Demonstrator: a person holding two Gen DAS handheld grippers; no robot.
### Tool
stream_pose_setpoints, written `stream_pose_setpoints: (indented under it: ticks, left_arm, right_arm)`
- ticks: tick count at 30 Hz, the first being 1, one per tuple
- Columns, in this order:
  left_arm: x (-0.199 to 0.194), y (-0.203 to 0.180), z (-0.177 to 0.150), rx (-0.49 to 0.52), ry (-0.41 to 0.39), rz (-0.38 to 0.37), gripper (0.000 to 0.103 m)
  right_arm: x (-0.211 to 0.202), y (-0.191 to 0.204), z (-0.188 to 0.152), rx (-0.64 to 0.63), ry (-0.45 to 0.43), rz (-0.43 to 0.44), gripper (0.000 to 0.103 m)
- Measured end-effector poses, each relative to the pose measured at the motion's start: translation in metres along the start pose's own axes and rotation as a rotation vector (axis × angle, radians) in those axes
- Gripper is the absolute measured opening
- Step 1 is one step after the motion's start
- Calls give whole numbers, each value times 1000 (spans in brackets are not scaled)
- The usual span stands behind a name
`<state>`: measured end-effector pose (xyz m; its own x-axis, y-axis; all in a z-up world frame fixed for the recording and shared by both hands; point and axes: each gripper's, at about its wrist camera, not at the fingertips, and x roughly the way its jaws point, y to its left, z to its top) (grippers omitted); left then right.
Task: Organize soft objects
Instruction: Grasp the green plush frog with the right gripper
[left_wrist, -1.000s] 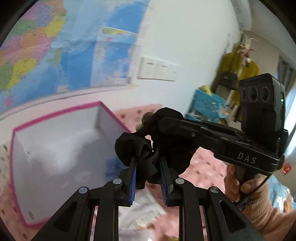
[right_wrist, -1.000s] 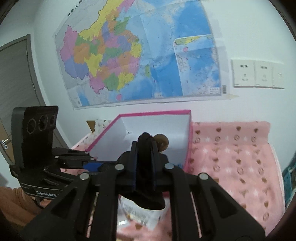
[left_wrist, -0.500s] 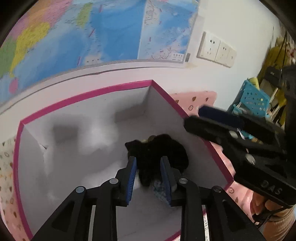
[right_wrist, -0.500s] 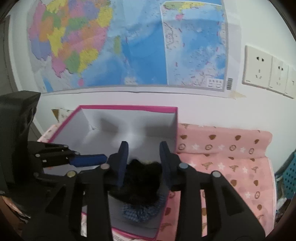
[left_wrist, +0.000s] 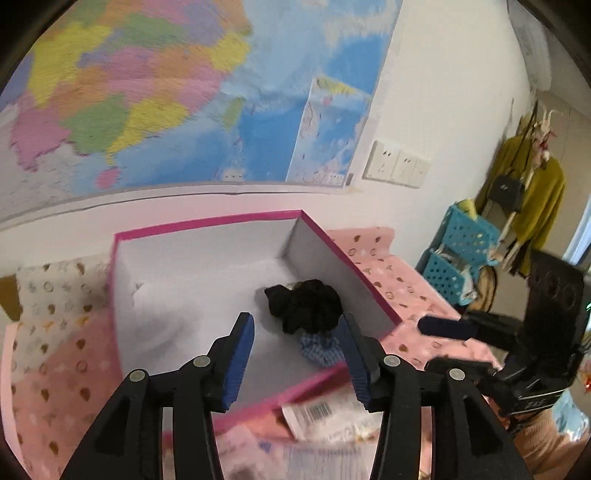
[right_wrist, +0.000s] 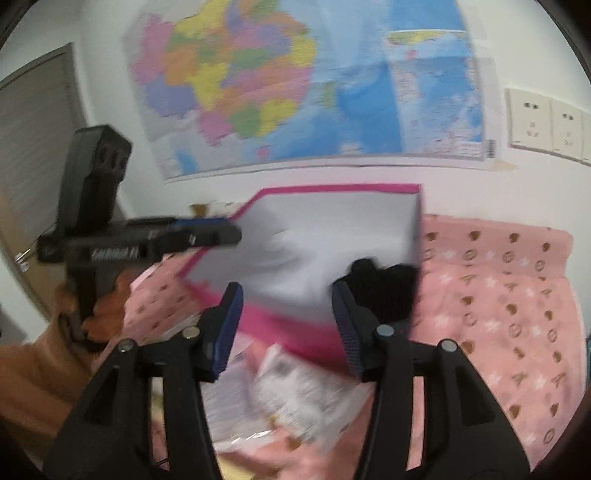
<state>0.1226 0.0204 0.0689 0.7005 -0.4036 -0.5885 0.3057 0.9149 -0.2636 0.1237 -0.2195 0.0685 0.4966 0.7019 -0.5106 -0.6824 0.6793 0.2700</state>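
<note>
A white box with a pink rim (left_wrist: 207, 225) (right_wrist: 332, 188) stands on a pink patterned blanket (right_wrist: 498, 295). Inside, by its right wall, lies a black soft scrunchie (left_wrist: 303, 306) (right_wrist: 384, 288) on top of a blue checked one (left_wrist: 321, 349). My left gripper (left_wrist: 295, 321) hovers over the box's near side, its jaws opening and nothing pressed between the pads. Over the box's near rim, my right gripper (right_wrist: 286, 291) is also opening and empty. Each gripper shows in the other's view: the right one (left_wrist: 424, 345) at the right, the left one (right_wrist: 221, 230) at the left.
Printed plastic packets (left_wrist: 332, 417) (right_wrist: 295, 387) lie on the blanket in front of the box. Blue plastic baskets (left_wrist: 461, 251) and a rack with a yellow garment (left_wrist: 535, 192) stand at the right. A wall map hangs behind; a door (right_wrist: 29, 147) is at the left.
Both grippers were shut on the black scrunchie above the box. They lowered it in, opened, and pulled back; it now lies free on the blue one.
</note>
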Motion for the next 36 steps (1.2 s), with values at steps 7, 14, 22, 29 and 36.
stream_pose_setpoints:
  ticks: [7,14,22,29,36]
  left_arm:
    - [-48,21,-52,-39,-36,35,58]
    - [-63,49,-111,-114,-3,74,58]
    - [-67,64,-151,-157,66,80,58]
    - [-61,71,-173,-192,120,0,59]
    - [-50,69,-183,-196,151,-51,66]
  right_arm:
    - [6,60,-35,-75,65,138,61]
    - [43,93,-62,-116,163,193,61]
    - [86,117,-88,-137,260,207,61]
    - [103,115,-92,-111,274,190,61]
    - [107,110,-96,-78,280,217,54]
